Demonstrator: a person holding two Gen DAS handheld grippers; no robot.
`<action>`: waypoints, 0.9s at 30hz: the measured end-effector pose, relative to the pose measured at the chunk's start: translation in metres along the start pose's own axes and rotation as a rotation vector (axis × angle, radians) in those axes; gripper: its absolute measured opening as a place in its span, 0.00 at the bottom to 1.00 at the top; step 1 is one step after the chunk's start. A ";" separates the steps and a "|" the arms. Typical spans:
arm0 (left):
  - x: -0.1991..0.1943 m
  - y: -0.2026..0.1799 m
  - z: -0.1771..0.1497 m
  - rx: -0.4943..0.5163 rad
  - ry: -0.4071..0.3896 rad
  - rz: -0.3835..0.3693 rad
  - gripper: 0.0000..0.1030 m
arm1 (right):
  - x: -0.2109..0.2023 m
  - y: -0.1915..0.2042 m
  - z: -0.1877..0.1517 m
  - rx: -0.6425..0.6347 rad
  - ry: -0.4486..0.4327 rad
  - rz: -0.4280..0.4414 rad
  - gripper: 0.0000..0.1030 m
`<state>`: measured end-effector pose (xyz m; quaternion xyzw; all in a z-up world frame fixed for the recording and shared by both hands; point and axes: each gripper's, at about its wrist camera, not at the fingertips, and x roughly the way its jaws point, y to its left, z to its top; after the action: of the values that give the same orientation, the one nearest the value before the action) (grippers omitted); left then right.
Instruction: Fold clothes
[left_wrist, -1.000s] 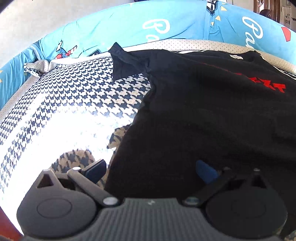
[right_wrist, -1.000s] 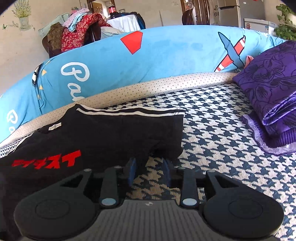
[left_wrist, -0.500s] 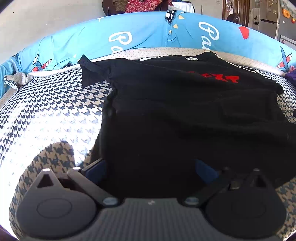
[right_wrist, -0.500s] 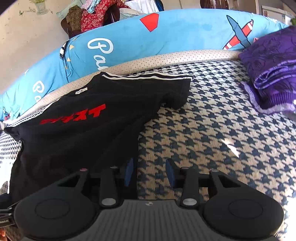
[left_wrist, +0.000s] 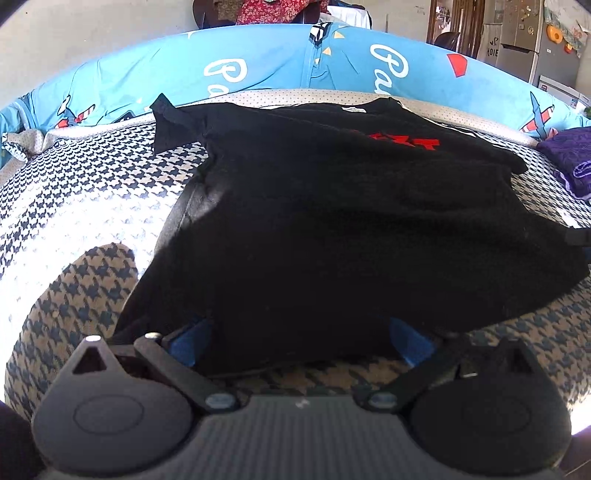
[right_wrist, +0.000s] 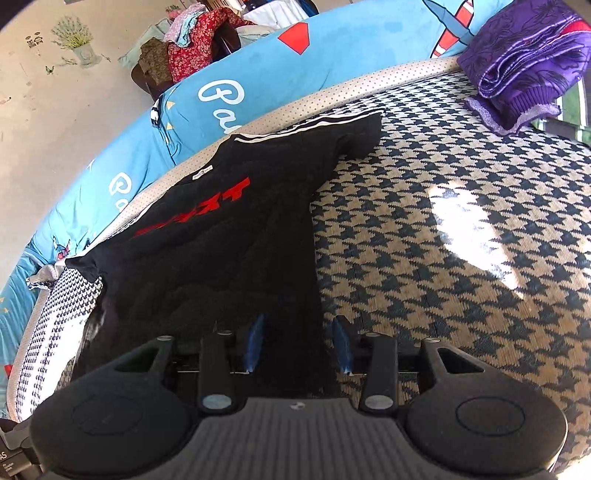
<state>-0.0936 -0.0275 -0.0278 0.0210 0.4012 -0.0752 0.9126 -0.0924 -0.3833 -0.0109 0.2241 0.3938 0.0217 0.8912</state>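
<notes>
Left wrist view takes in the bed (left_wrist: 85, 206) with its houndstooth cover, the blue bolster (left_wrist: 273, 62) along the far edge, and the black T-shirt (left_wrist: 332, 229) lying face up and nearly flat in the middle. A second ago that view showed the shirt's side and rumpled sleeve from close in; both hands have since drawn back to the hem, so the whole garment now lies ahead of them, which I take as lining up for the first fold from the bottom edge.

The left claw (left_wrist: 299, 339) stands wide apart, the near hem lying between its blue pads but not pinched. The right claw (right_wrist: 299, 343) is partly apart, a little wider than a second ago, straddling the shirt's side edge with nothing clamped.

Only the right wrist view shows the striped sleeve (right_wrist: 354, 129), the whole red lettering (right_wrist: 195, 210) and the folded purple garment (right_wrist: 528, 62) by the bolster; only the left shows the hem.
</notes>
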 end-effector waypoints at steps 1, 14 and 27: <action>-0.002 -0.001 -0.002 0.006 -0.001 -0.007 1.00 | 0.000 0.000 -0.001 0.001 0.001 0.003 0.39; -0.010 -0.029 -0.020 0.116 -0.008 -0.054 1.00 | 0.001 0.010 -0.008 -0.024 -0.029 0.084 0.15; -0.001 -0.060 -0.001 0.161 -0.053 -0.046 1.00 | 0.009 0.003 0.022 0.228 -0.132 0.278 0.14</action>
<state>-0.1043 -0.0865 -0.0262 0.0834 0.3701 -0.1286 0.9162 -0.0702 -0.3872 -0.0027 0.3767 0.2998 0.0850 0.8723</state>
